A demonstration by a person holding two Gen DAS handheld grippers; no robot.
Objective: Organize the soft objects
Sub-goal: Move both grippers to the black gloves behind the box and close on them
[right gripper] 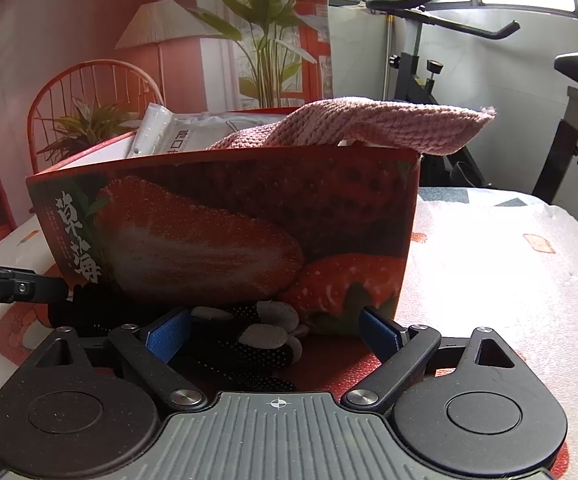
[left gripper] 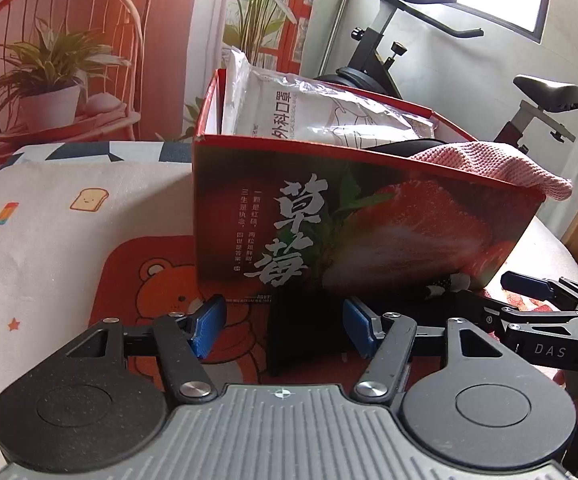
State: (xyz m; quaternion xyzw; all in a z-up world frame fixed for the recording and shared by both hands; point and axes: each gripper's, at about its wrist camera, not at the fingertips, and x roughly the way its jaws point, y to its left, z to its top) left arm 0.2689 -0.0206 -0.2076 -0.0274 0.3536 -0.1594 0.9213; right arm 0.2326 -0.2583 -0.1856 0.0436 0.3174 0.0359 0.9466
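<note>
the strawberry box [right gripper: 225, 236] mid-frame already holds a pink cloth [right gripper: 369, 124] and mask pack [right gripper: 193, 134], while dotted black gloves [right gripper: 249, 344], possibly two, remain between the wide-open, empty right gripper [right gripper: 275, 334]; left gripper [left gripper: 285, 326] gapes empty.

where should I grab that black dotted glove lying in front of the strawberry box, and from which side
Probably the black dotted glove's middle, coming down from above and the near side. It lies flat and limp on the red bear mat, tight against the red strawberry-printed cardboard box, so the far side is blocked. The right gripper already straddles it, open.
</note>
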